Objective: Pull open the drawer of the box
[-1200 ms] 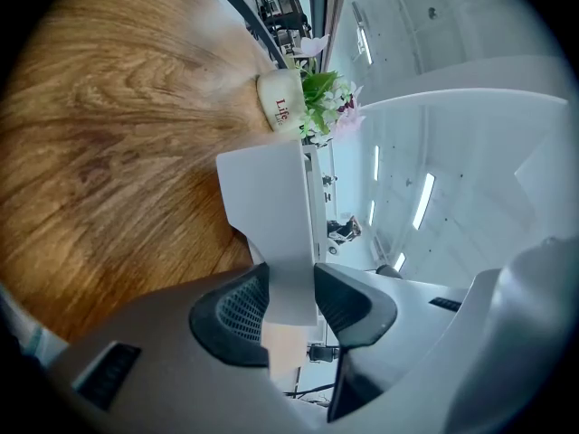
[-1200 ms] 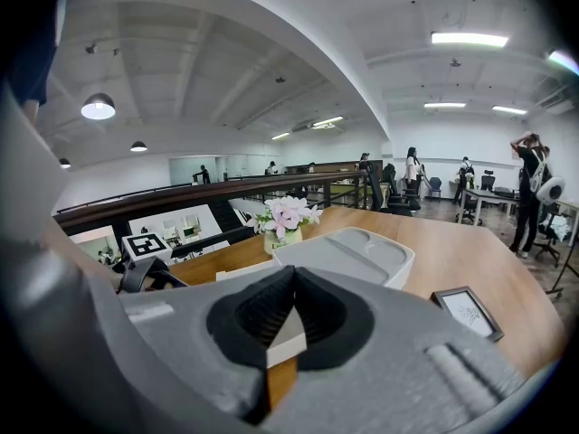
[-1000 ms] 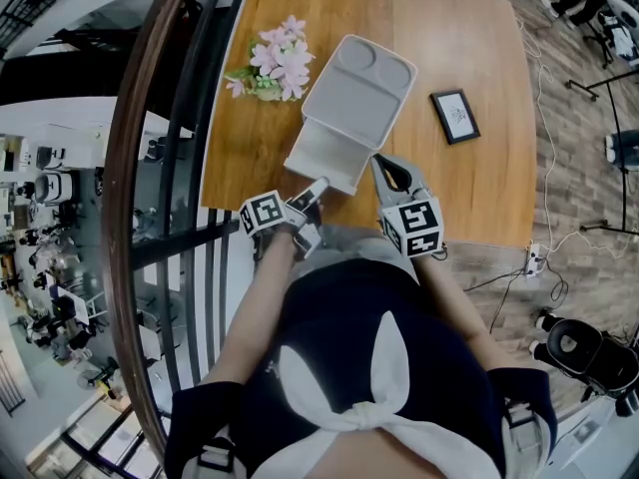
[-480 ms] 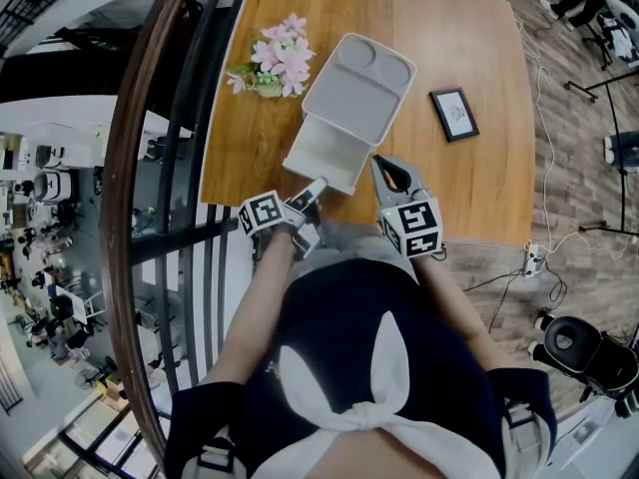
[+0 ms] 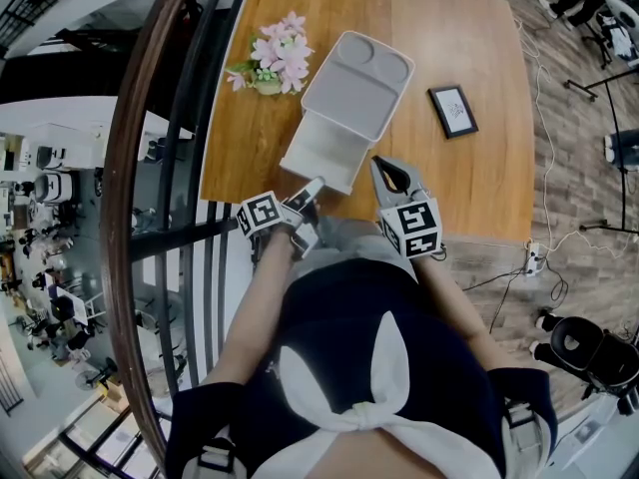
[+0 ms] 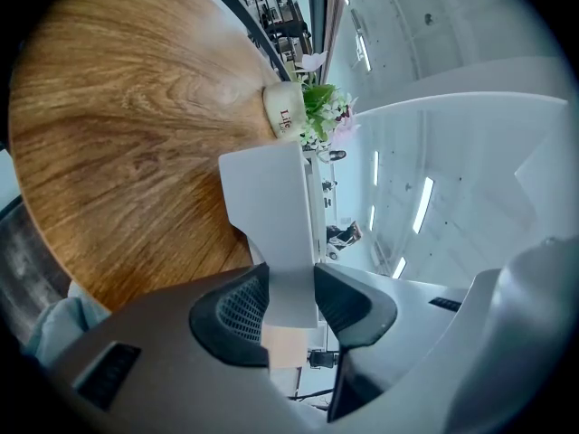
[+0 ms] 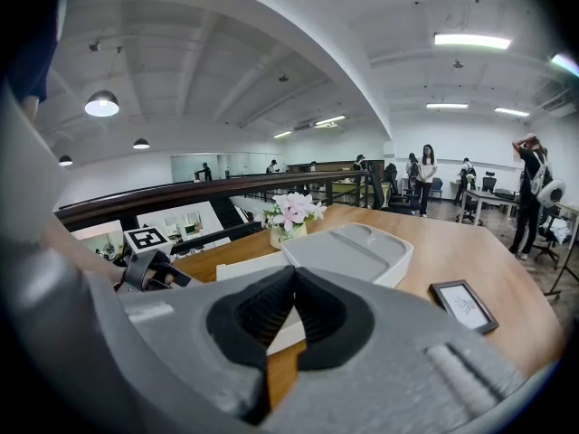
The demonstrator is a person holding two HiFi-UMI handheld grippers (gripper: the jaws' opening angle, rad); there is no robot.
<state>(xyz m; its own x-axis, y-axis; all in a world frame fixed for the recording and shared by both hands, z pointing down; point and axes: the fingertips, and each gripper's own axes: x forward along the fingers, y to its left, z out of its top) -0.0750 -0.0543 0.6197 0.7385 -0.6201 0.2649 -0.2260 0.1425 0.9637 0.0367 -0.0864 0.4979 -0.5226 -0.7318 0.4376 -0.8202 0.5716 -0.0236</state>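
Observation:
A white box (image 5: 359, 78) lies on the wooden table (image 5: 469, 188), and its drawer (image 5: 321, 153) stands pulled out toward me. My left gripper (image 5: 313, 190) is at the drawer's near edge. In the left gripper view its jaws (image 6: 291, 301) are clamped on the drawer's thin white front panel (image 6: 271, 206). My right gripper (image 5: 384, 168) hovers just right of the drawer's near corner, apart from it. In the right gripper view the right gripper (image 7: 291, 283) is shut with nothing between its pads, and beyond it lie the box (image 7: 348, 251) and the drawer (image 7: 244, 268).
A small pot of pink flowers (image 5: 275, 56) stands left of the box. A black picture frame (image 5: 454, 113) lies flat to the box's right. The table's near edge is close to my body, and a dark railing (image 5: 190, 228) runs along the left.

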